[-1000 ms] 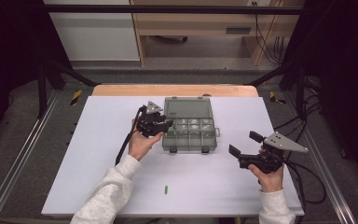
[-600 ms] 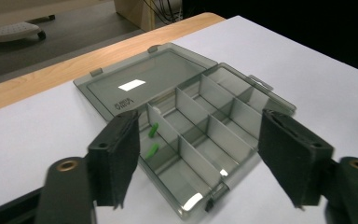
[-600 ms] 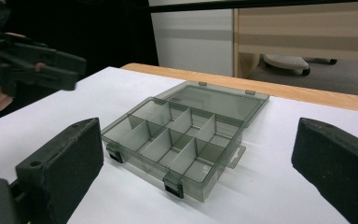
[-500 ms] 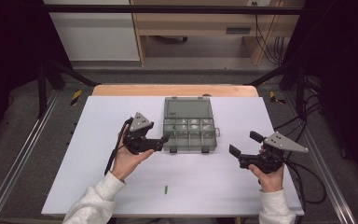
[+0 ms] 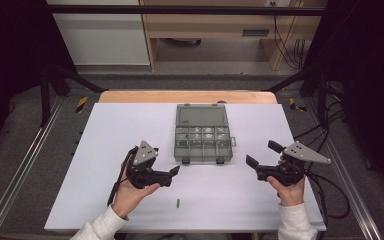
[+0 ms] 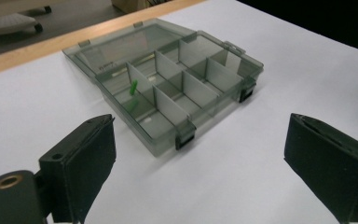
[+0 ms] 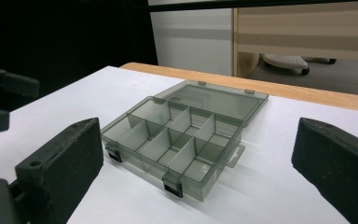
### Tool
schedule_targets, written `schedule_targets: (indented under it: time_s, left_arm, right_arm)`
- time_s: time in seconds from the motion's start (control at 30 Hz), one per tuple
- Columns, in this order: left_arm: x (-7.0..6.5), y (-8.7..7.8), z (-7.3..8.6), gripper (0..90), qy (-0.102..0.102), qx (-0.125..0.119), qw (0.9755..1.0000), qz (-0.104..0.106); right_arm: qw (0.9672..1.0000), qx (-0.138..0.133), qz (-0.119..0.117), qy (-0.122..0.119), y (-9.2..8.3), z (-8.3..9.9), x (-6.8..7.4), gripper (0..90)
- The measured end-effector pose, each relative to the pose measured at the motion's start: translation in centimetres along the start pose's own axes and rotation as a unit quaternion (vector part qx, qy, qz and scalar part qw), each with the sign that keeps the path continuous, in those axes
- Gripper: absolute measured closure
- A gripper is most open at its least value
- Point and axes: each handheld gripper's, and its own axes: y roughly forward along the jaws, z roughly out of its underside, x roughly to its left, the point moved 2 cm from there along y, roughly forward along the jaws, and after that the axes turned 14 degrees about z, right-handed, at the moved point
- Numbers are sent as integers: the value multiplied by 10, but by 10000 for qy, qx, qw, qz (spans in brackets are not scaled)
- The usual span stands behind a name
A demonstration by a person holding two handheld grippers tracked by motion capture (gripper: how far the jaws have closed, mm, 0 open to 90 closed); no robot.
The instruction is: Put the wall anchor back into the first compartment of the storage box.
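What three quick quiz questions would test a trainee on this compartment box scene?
1. True or false: the lid of the compartment box lies open.
2. What colour is the small piece lying loose on the table?
3. Which stands nearer that piece: A, the left gripper, or B, the right gripper?

Key: 1 true. 2 green. 3 A; both grippers have open jaws with nothing between them.
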Motion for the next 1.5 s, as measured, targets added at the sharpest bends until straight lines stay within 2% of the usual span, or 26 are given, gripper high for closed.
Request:
schedule_targets:
  time_s: [0.13, 0.37, 0.63, 0.9, 1.2, 1.37, 1.43, 1.5]
  left_arm:
    - [-7, -1, 16, 93, -164, 83, 9998, 0]
    - [-14, 3, 38, 135, -336, 200, 9992, -85]
    - [-27, 10, 53, 170, -266, 442, 9984, -220]
    - [-38, 26, 69, 229, -312, 893, 9954, -178]
    - [-45, 39, 80, 386, -365, 1249, 9914, -139]
    - [-47, 42, 83, 489, -398, 1307, 9905, -129]
    - [-49, 43, 84, 540, -377, 1407, 9893, -87]
    - [-50, 44, 84, 560, -344, 1385, 9897, -132]
  right_arm:
    - [10000, -32, -11, 44, 0, 0, 0, 23]
    - [10000, 2, -6, 6, 1, 1, 0, 23]
    - [10000, 10, 8, 7, 1, 1, 0, 23]
    - [10000, 21, 16, -11, 0, 1, 1, 23]
    - [10000, 12, 10, -12, 0, 1, 1, 23]
    - [10000, 17, 10, 0, 1, 1, 1, 23]
    - [10000, 15, 6, 5, 1, 1, 2, 23]
    - [10000, 21, 2, 2, 1, 1, 1, 23]
